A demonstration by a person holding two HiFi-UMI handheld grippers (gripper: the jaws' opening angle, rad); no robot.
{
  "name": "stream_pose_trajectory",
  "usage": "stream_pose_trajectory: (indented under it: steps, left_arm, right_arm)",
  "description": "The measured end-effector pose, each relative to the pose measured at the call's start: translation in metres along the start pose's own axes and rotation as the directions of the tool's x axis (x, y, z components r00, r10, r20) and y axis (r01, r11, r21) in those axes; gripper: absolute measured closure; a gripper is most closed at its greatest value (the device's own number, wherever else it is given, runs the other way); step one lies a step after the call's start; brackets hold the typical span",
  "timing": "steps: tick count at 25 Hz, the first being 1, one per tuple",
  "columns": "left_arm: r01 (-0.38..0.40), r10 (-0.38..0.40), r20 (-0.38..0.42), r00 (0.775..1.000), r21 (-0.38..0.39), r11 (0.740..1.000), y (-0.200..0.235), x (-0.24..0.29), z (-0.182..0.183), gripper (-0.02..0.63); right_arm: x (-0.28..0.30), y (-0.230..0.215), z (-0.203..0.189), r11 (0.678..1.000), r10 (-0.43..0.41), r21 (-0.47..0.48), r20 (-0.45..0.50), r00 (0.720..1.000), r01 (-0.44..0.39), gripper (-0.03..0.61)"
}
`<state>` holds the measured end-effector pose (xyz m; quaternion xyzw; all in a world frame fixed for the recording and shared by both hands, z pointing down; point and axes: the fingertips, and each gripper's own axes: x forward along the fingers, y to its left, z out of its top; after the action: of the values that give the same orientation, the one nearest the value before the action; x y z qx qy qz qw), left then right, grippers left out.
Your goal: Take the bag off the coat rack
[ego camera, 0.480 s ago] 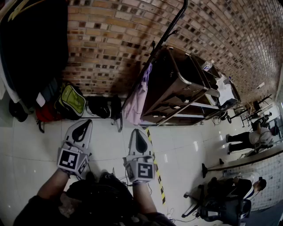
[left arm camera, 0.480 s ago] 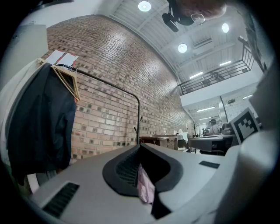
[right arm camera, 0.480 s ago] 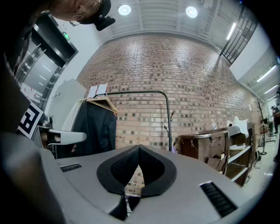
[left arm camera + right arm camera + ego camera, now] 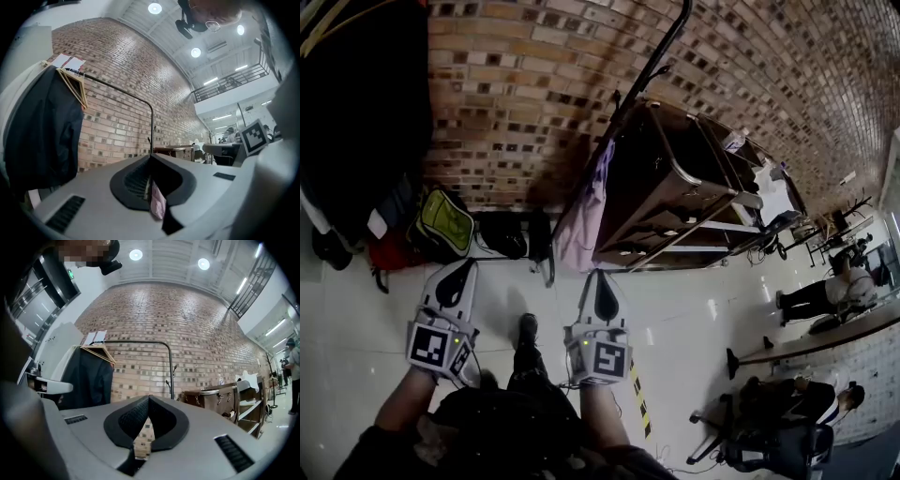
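A pale lilac bag (image 4: pixel 584 217) hangs low on the black coat rack (image 4: pixel 630 101), against the brick wall. Both grippers are held low over the white floor, well short of the rack. My left gripper (image 4: pixel 472 264) is shut and empty, its jaw tips meeting (image 4: pixel 150 156). A pink patch (image 4: pixel 157 206) shows through the gap behind its jaws. My right gripper (image 4: pixel 599 273) is also shut with nothing in it (image 4: pixel 149 397), and it points toward the rack's upright pole (image 4: pixel 171 373). The bag lies ahead of it.
Dark coats (image 4: pixel 356 112) on wooden hangers (image 4: pixel 75 86) fill the rack's left end. A green backpack (image 4: pixel 443 223), a red bag (image 4: pixel 389 251) and a black bag (image 4: pixel 503 234) sit on the floor by the wall. A wooden cart (image 4: pixel 684 202) stands to the right. People (image 4: pixel 820 298) are at the far right.
The person's shoe has come into view between the grippers. Both grippers sit slightly lower in the picture, and the left one has drifted left. Both stay shut.
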<state>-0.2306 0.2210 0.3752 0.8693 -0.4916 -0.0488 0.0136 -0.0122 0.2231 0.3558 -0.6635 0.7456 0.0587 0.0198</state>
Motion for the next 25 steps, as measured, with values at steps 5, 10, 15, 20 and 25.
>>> stream_pose_trajectory:
  steps: [5, 10, 15, 20, 25]
  left_arm:
    - [-0.029, 0.029, -0.01, 1.0, 0.007, 1.0, 0.017, 0.042, -0.007, 0.58]
    - [0.014, -0.014, 0.0, 1.0, 0.007, 1.0, 0.016, 0.1, -0.01, 0.58]
    - [0.005, -0.004, -0.018, 1.0, 0.021, 1.0, 0.02, 0.165, -0.012, 0.58]
    - [-0.006, 0.007, -0.039, 0.999, 0.011, 1.0, 0.025, 0.223, -0.014, 0.58]
    - [-0.015, 0.015, -0.059, 0.998, -0.003, 1.0, 0.028, 0.274, -0.02, 0.58]
  right_arm:
    - [0.047, -0.025, -0.009, 1.0, -0.008, 0.013, 0.017, 1.0, 0.008, 0.571]
    - [0.097, -0.057, -0.021, 0.999, -0.009, 0.032, 0.028, 1.0, 0.008, 0.569]
    - [0.156, -0.089, -0.031, 0.999, 0.009, 0.031, 0.014, 1.0, -0.01, 0.571]
    - [0.21, -0.116, -0.042, 0.998, 0.029, 0.047, -0.019, 0.999, -0.029, 0.571]
    - [0.252, -0.143, -0.052, 0.998, 0.041, 0.049, -0.049, 0.998, -0.039, 0.571]
